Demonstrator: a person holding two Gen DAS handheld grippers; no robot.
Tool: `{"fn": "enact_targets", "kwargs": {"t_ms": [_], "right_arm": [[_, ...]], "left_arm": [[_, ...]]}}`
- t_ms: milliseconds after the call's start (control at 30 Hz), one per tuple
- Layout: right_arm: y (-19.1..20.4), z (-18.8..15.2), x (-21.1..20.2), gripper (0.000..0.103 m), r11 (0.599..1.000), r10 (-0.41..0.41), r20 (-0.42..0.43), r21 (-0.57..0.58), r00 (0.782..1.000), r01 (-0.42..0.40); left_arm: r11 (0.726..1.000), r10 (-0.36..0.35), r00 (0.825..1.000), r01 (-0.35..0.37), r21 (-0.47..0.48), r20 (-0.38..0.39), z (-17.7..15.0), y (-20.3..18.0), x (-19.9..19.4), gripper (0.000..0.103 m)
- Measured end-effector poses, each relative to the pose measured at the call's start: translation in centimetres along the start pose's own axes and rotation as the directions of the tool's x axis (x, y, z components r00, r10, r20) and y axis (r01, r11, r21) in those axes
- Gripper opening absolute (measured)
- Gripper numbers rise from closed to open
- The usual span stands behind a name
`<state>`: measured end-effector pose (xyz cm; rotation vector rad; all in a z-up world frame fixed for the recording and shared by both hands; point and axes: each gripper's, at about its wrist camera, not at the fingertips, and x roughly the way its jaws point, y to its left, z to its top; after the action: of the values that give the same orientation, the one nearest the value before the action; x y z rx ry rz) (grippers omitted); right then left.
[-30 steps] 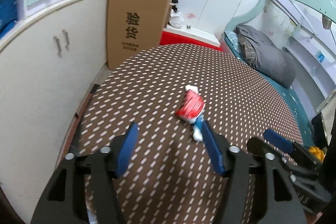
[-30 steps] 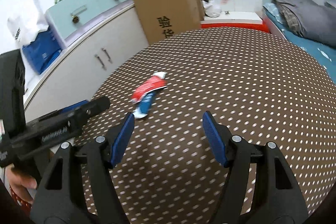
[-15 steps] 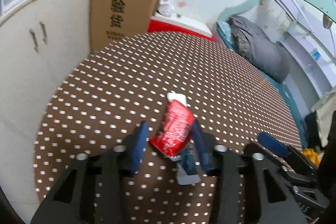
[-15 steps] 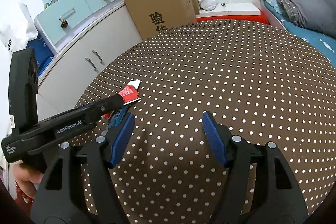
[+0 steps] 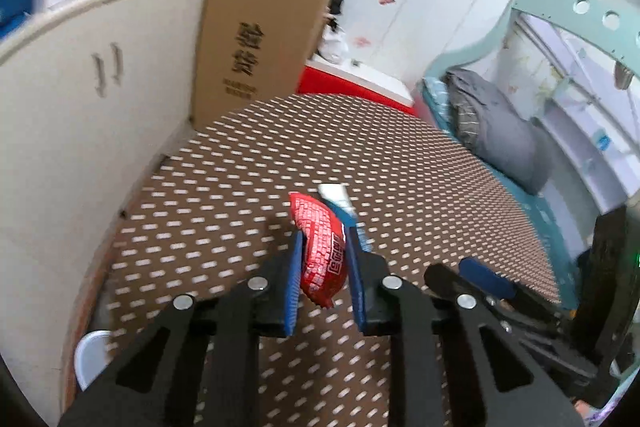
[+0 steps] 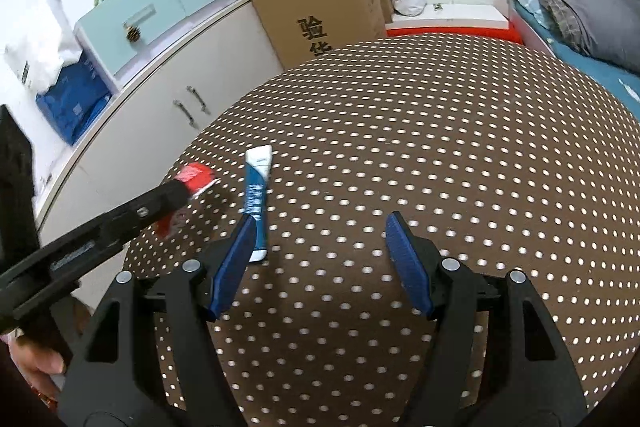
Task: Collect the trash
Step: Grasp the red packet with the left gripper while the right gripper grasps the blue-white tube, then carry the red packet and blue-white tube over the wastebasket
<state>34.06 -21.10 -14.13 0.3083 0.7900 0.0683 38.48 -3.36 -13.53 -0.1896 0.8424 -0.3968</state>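
My left gripper is shut on a crumpled red wrapper and holds it above the brown dotted table. The wrapper also shows in the right wrist view, at the tip of the left gripper. A blue and white tube lies flat on the table; in the left wrist view its end shows just beyond the wrapper. My right gripper is open and empty, its left finger close beside the tube's near end.
A cardboard box stands at the table's far edge beside white cabinets. A bed with grey bedding lies to the right. A white container sits low at the table's left edge. The right gripper shows at the lower right.
My left gripper closed on the red wrapper and lifted it to the left, off the tube. The blue and white tube now lies uncovered on the table. My right gripper stayed open.
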Motion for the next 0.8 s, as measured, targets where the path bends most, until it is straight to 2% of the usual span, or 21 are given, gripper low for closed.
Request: {"fn": "enact_targets", "kwargs": {"t_ms": [133,300,367,433,467,533,733,800], "right_arm": [[2.6,0.3,1.3,0.067,0.996,-0.011,-0.023,-0.090,1.000,0.009],[5.1,0.4,4.6,0.066,0.973,-0.110,-0.085,-0.210,0.990,0.091],[5.3,0.5,4.7,0.050,0.968,-0.125,-0.077,-0.229,0.989,0.105],[5.5,0.5,5.0,0.029,0.955,-0.174,-0.075,-0.256,0.982,0.150],[5.5,0.5,5.0,0.029,0.950,-0.188,-0.072,-0.265,0.980,0.163],[5.1,0.5,4.8,0.015,0.953,-0.176,-0.076,-0.262,0.981,0.151],[4.0,-0.5,3.0,0.012,0.969,-0.116,-0.081,-0.229,0.990,0.095],[3.8,-1.0,1.8,0.012,0.978,-0.073,-0.076,-0.203,0.994,0.056]], "left_arm": [[0.993,0.120,0.993,-0.120,0.019,0.010,-0.7,1.2,-1.6,0.021],[0.982,0.189,0.982,-0.189,0.015,0.010,-0.8,3.1,-2.6,0.021],[0.981,0.195,0.981,-0.195,0.009,0.007,-0.7,3.7,-2.8,0.021],[0.979,0.204,0.979,-0.204,0.016,0.008,-0.7,3.8,-2.9,0.021],[0.978,0.209,0.978,-0.209,0.020,0.007,-0.7,3.8,-3.0,0.020],[0.978,0.206,0.978,-0.206,0.022,0.010,-0.8,3.7,-3.2,0.021],[0.981,0.191,0.981,-0.191,0.031,0.015,-1.2,3.2,-4.1,0.020],[0.981,0.187,0.982,-0.188,0.038,0.018,-1.4,3.0,-4.5,0.020]]}}
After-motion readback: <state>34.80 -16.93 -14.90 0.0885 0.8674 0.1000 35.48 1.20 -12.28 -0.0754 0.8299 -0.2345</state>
